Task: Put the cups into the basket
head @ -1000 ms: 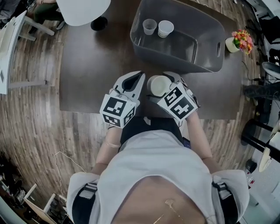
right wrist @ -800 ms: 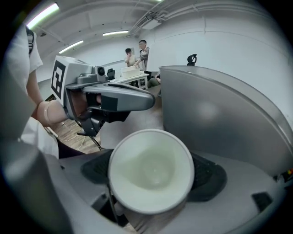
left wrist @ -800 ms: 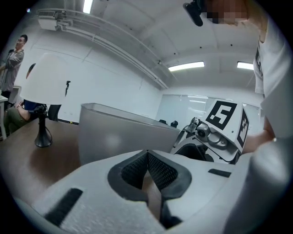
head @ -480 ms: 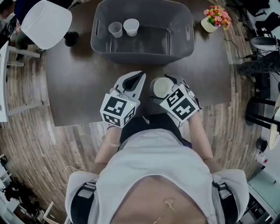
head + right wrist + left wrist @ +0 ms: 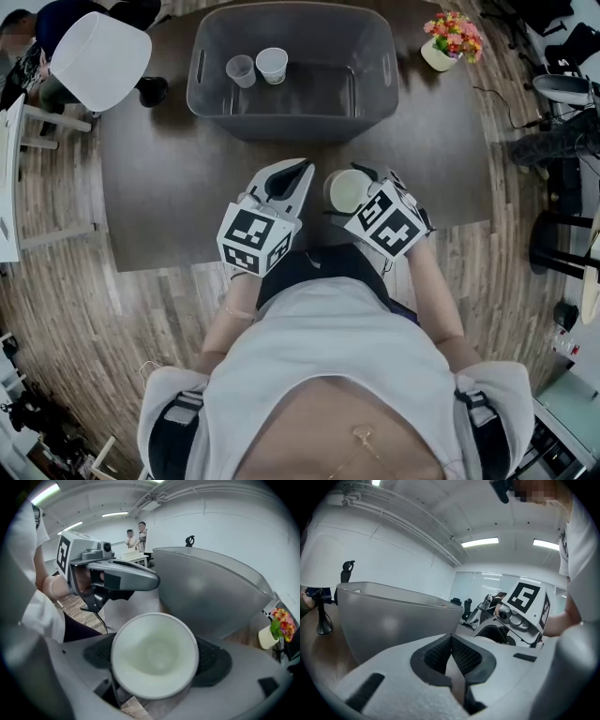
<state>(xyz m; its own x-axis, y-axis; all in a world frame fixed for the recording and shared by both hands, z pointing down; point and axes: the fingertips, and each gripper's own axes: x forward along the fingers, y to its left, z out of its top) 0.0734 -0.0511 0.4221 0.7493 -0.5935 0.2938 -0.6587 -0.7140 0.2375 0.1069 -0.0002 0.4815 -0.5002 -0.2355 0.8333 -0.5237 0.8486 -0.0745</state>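
cups are in two places. a clear cup [image 5: 241, 70] and a white cup [image 5: 272, 65] stand upright, side by side, in the far left corner of the grey basket [image 5: 291, 124]; the remaining basket floor is bare. a third, a paper cup [image 5: 345, 191], is pinched at its sides between the pads of the right gripper [image 5: 157, 660], over the near part of the dark table [image 5: 169, 187] and in front of the basket's front wall. it is white with a round, even rim, its mouth is turned up toward the person, and its inside looks empty.

the left gripper [image 5: 291, 174] hovers just beside the right one, its jaws pressed together on nothing. a strip of bare tabletop lies between both grippers and the basket. the basket has cut-out handles at its left and right ends and its top is open. a flower pot [image 5: 448, 42] stands near the basket's far right corner, apart from it. wooden floor [image 5: 66, 300] surrounds the table.
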